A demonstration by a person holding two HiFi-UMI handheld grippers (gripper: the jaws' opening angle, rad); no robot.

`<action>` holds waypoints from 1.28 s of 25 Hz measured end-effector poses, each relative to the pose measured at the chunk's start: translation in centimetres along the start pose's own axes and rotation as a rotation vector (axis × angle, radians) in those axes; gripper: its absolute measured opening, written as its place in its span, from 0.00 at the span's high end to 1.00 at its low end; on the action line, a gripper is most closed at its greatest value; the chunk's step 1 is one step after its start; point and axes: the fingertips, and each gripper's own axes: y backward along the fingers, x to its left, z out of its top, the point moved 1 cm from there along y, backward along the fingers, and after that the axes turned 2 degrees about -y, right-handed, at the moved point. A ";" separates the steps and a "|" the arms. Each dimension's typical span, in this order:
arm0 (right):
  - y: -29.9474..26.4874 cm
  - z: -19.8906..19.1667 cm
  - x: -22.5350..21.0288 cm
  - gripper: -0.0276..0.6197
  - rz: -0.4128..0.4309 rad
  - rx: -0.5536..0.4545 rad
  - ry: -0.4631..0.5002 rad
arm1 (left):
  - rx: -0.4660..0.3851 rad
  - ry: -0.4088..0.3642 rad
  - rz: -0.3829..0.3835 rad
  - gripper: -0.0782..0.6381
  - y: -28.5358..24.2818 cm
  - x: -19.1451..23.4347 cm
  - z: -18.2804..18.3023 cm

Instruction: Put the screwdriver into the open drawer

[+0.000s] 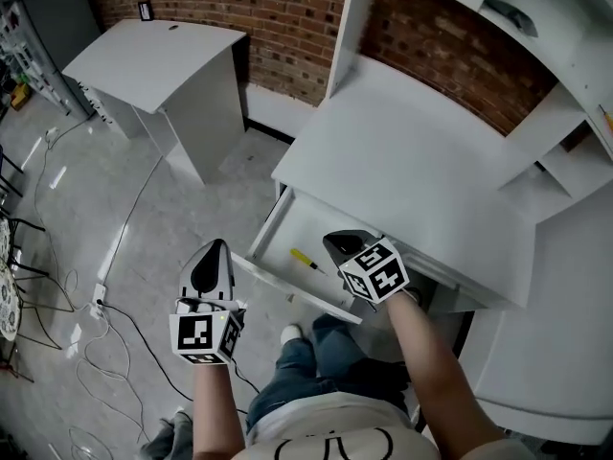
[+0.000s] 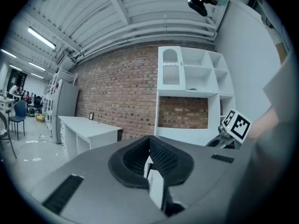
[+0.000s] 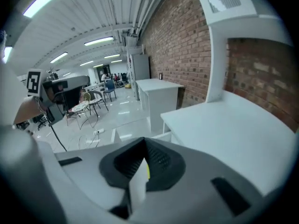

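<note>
One large white table (image 1: pixel 402 161) with a shelved hutch fills the right of the head view, set against a brick wall. Under its near left edge an open white drawer (image 1: pixel 268 228) stands pulled out toward the person. A slim yellow-handled screwdriver (image 1: pixel 306 260) lies flat on the drawer's floor, near the front wall and clear of both sides.

Judging by that, the main step looks done, since the screwdriver is inside the drawer and nothing is touching it. At most the hands need to draw away, because the task does not ask for the drawer to be closed.

The right tool (image 1: pixel 335 242) hangs over the drawer's right part, just beside the screwdriver but apart from it. Its jaws are pressed together with nothing between them (image 3: pixel 140 167). A yellow sliver past them is probably the screwdriver below.

The left tool (image 1: pixel 215 245) is held left of the drawer, over the floor, and touches nothing. Its jaws are also closed and empty (image 2: pixel 150 164).
</note>
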 end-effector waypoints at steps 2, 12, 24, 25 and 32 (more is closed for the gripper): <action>2.5 1.6 0.2 0.94 -0.044 -0.076 -0.005 | 0.004 -0.009 -0.026 0.87 0.1 -0.7 0.4; 20.3 7.7 0.7 0.94 -0.333 -0.562 -0.061 | -0.106 -0.056 -0.160 0.87 -0.4 -5.5 5.6; 32.7 8.5 2.4 0.94 -0.596 -0.728 0.117 | -0.225 -0.098 -0.192 0.87 2.6 -9.9 12.3; 33.1 8.3 2.7 0.94 -0.597 -0.728 0.121 | -0.231 -0.102 -0.188 0.87 3.1 -10.2 12.6; 33.5 7.8 4.5 0.94 -0.642 -0.710 0.167 | -0.242 -0.174 -0.193 0.87 5.8 -11.0 13.7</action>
